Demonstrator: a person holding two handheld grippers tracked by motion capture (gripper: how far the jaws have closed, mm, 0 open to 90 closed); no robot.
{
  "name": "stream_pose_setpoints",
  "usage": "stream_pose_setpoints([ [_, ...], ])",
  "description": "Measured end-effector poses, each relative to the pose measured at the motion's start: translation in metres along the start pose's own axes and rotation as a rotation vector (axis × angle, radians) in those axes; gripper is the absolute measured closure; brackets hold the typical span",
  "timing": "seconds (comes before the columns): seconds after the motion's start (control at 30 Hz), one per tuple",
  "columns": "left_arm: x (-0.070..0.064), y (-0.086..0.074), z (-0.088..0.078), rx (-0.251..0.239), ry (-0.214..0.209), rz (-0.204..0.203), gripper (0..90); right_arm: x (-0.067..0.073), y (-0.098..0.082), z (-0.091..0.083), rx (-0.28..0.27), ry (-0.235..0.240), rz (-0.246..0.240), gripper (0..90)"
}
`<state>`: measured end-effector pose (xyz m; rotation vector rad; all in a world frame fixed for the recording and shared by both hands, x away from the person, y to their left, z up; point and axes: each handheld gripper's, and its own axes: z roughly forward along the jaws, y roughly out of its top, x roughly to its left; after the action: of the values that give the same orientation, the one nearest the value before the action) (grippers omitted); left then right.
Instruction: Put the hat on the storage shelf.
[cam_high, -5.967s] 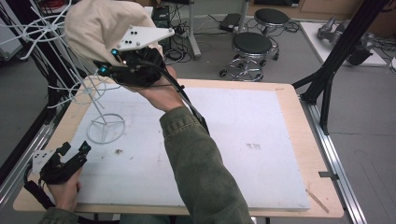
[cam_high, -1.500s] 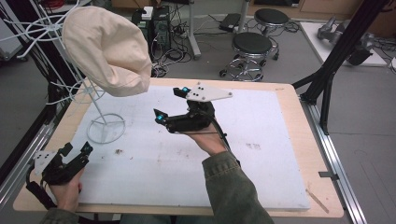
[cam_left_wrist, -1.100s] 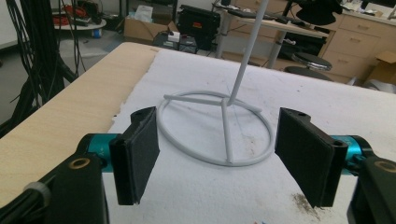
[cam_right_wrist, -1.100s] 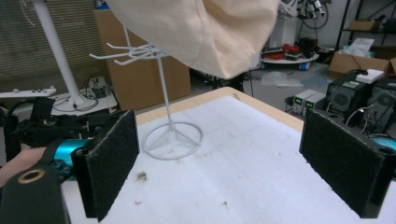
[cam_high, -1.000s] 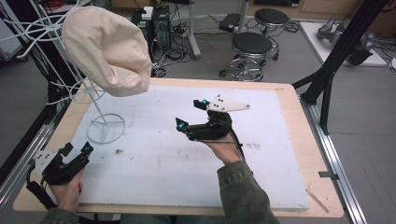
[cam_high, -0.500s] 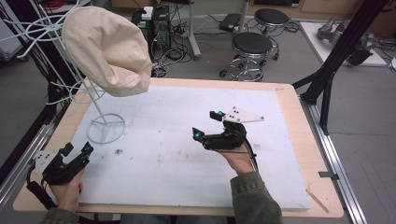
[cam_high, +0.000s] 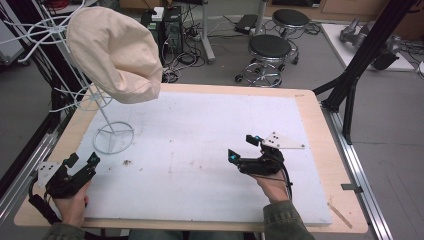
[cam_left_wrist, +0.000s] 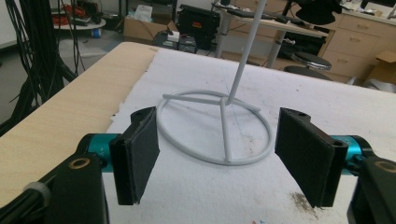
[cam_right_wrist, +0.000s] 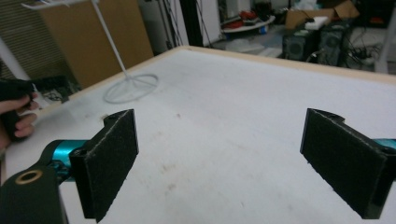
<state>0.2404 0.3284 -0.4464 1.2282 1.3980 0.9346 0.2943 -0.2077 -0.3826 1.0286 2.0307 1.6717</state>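
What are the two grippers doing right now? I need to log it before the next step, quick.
Left gripper: open, holding nothing, jaws facing the white wire stand.
Right gripper: open, holding nothing, above the white mat.

1. High view: even, diffuse indoor light, soft faint shadows under the hat stand (cam_high: 111, 125) on the white surface (cam_high: 200, 130).
2. No strong glare; picture slightly soft, low resolution.
3. Left gripper view: near jaws a bit blurred, background sharp enough.
4. Right gripper view: dimmer, background blurry, edges slightly bent.
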Motion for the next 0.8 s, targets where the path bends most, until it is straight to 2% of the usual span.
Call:
stream_pose_setpoints([
  [0.23, 0.000, 0.000, 0.000, -0.001, 0.000, -0.002, 30.5, -0.013, -0.016, -0.021, 0.002, -0.085, 0.037, 10.3],
  [0.37, 0.000, 0.000, 0.000, 0.000, -0.002, -0.009, 30.5, -0.021, -0.025, -0.032, -0.055, -0.186, 0.065, 6.3],
  [0.4, 0.000, 0.000, 0.000, 0.001, 0.000, -0.009, 30.5, -0.023, -0.027, -0.033, -0.054, -0.209, 0.071, 3.4],
  [0.5, 0.000, 0.000, 0.000, -0.001, -0.001, -0.011, 30.5, -0.028, -0.031, -0.037, -0.061, -0.246, 0.082, 3.3],
  [0.6, 0.000, 0.000, 0.000, 0.002, 0.000, -0.010, 30.5, -0.031, -0.035, -0.042, -0.066, -0.307, 0.073, 3.3],
  [0.8, 0.000, 0.000, 0.000, 0.001, 0.000, -0.010, 30.5, -0.036, -0.041, -0.051, -0.109, -0.493, 0.064, 3.3],
])
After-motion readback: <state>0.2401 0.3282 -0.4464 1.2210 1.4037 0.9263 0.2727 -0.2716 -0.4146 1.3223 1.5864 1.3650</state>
